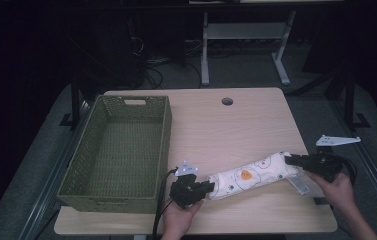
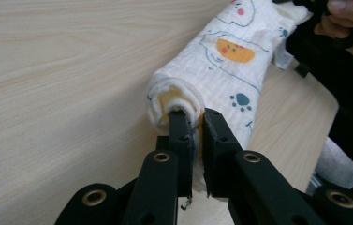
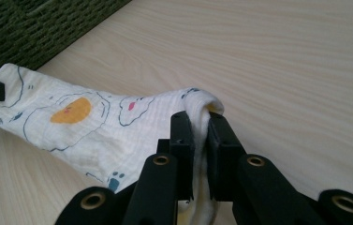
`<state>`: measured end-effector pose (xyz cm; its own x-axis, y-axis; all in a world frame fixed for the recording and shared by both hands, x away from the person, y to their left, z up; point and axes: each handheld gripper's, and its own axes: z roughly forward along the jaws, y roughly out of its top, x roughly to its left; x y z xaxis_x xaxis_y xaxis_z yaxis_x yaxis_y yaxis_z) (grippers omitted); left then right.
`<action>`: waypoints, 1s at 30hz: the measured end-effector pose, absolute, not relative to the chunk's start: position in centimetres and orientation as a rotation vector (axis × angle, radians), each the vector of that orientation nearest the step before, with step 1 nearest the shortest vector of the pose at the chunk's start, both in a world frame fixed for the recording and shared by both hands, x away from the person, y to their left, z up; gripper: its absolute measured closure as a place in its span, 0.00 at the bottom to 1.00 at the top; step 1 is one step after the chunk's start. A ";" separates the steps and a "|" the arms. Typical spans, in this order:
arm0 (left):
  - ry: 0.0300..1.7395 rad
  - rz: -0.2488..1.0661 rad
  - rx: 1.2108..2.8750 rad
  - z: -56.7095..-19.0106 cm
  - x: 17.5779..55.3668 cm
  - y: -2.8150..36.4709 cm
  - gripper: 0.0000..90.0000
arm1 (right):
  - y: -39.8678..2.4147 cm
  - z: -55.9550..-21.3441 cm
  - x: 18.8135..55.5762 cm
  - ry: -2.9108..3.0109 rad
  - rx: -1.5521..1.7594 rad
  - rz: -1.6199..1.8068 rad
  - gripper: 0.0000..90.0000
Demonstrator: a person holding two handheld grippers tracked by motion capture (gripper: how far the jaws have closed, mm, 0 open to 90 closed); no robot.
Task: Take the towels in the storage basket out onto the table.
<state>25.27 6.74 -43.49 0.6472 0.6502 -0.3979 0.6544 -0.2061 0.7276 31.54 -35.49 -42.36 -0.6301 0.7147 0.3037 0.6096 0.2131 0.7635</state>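
Note:
A rolled white cloth (image 1: 252, 174) printed with orange and blue cartoon animals stretches between my two grippers near the table's front edge. My left gripper (image 1: 207, 187) is shut on the roll's left end; in the left gripper view its jaws pinch the rolled cloth's edge (image 2: 179, 101), one jaw inside the roll. My right gripper (image 1: 291, 160) is shut on the right end, where a fold of the cloth (image 3: 201, 110) sits squeezed between the jaws. The cloth (image 3: 71, 122) hangs slightly above the wood.
An empty green woven basket (image 1: 161, 145) stands on the left part of the light wooden table (image 1: 236, 130). A round cable hole (image 1: 227, 101) lies near the far edge. A white label (image 1: 301, 185) trails from the cloth's right end.

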 end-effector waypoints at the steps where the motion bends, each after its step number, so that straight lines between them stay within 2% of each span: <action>1: 1.027 -0.003 1.901 -43.4 25.2 6.8 0.93 | -35.3 -42.0 31.8 2.358 1.286 1.391 0.91; 30: 0.960 0.038 1.845 -39.3 24.1 8.9 0.93 | -31.9 -37.4 36.8 2.378 1.109 1.446 0.91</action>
